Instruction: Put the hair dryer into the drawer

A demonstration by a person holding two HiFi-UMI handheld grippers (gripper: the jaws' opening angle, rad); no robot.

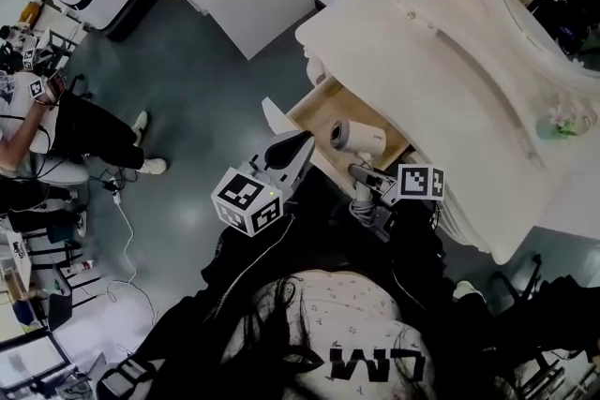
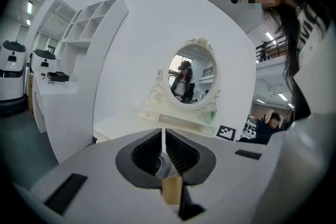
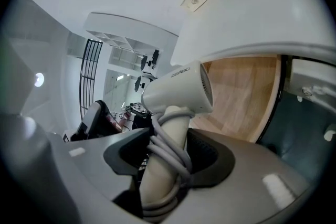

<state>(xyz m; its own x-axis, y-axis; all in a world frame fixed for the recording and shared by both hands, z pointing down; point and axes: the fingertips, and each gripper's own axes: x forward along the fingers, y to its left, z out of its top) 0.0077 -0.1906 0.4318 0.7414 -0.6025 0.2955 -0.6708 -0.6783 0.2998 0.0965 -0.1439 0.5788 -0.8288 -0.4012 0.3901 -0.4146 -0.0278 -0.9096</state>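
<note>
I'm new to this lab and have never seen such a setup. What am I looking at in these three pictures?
A person holds a handheld two-jaw gripper in each hand; no robot arm. The head view comes from a camera on their head, looking down; the other two ride on the grippers. The right gripper has its jaws closed on the hair dryer's cord-wrapped handle, over the open drawer of a white dressing table with an oval mirror. The left gripper's jaws are closed on a small pale knob, seemingly the drawer's.
</note>
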